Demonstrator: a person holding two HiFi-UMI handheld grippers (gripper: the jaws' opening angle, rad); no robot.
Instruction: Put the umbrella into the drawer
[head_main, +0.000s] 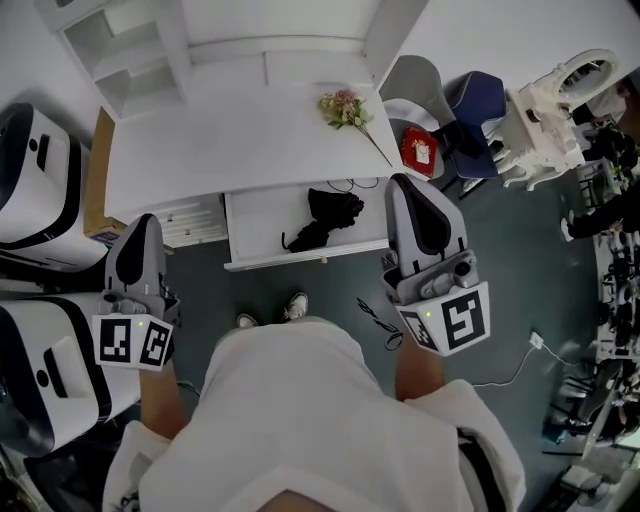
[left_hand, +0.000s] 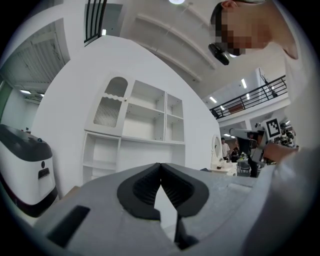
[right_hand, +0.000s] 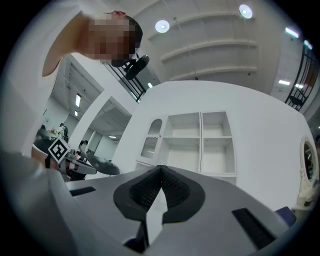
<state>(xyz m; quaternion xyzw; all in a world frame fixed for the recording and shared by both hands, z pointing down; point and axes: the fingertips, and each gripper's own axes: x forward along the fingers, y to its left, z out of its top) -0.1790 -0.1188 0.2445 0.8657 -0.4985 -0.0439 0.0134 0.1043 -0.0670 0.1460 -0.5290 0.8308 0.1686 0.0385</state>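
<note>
A folded black umbrella (head_main: 325, 220) lies inside the open white drawer (head_main: 258, 228) under the white desk (head_main: 240, 140) in the head view. My left gripper (head_main: 143, 222) is held left of the drawer, shut and empty. My right gripper (head_main: 398, 185) hangs over the drawer's right end, shut with nothing between its pads. In the left gripper view the left gripper (left_hand: 160, 166) has its tips touching in front of a white shelf unit (left_hand: 135, 135). The right gripper (right_hand: 160, 168) looks the same in the right gripper view, its tips met before the shelves (right_hand: 200, 142).
A bunch of pink flowers (head_main: 345, 108) lies on the desk's right part. A red bag (head_main: 418, 150) and a grey chair (head_main: 425, 85) stand right of the desk. White machines (head_main: 35, 180) stand at the left. Cables (head_main: 375, 315) lie on the floor near my shoes (head_main: 295, 305).
</note>
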